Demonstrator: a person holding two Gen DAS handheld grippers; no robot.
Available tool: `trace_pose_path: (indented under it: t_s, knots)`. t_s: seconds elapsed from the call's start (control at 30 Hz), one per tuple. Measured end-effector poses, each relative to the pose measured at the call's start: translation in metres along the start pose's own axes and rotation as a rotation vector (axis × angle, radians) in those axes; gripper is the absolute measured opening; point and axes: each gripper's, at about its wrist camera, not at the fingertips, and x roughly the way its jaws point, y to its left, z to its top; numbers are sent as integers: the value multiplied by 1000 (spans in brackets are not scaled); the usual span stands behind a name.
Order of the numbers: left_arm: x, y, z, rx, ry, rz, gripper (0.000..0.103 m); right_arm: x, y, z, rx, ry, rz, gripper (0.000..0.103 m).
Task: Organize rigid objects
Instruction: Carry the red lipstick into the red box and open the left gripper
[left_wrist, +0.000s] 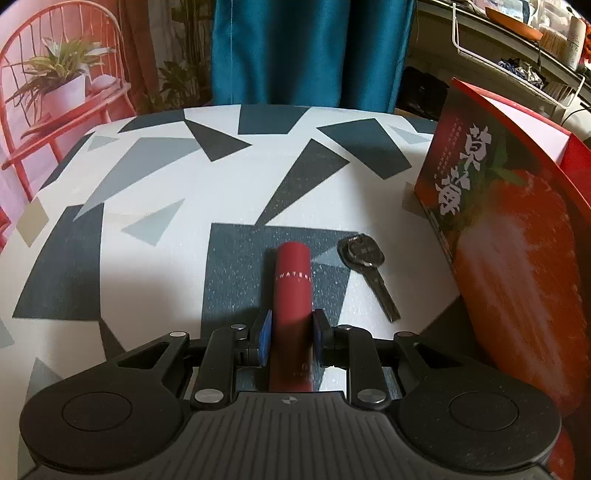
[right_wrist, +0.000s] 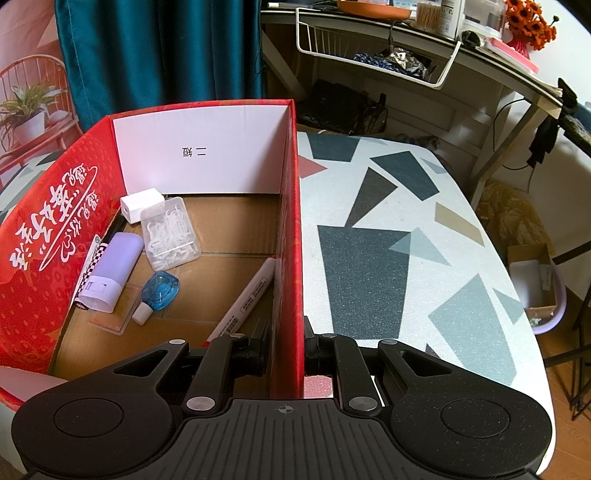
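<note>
The red tube (left_wrist: 293, 284) is being gripped by the left gripper (left_wrist: 291, 332) on the table (left_wrist: 147, 177), its near end hidden. The box wall (right_wrist: 290, 240) is being pinched by the right gripper (right_wrist: 286, 350); the marker (right_wrist: 243, 299) is being partly hidden.

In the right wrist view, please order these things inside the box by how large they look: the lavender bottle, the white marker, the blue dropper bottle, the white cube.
Largest to smallest, as seen:
1. white marker, longest, though nearest the camera
2. lavender bottle
3. blue dropper bottle and white cube: they look similar, and the cube lies farther away, so I leave them unranked.
</note>
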Motion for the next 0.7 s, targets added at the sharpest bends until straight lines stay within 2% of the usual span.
trace_pose_path:
  t_s: [0.27,0.7]
  knots:
    - [3,-4,1,33,-22,13,24,0,0,0,1,1,1,14]
    - [-14,-1,1,0,-55,-53,24,0,0,0,1,1,1,15]
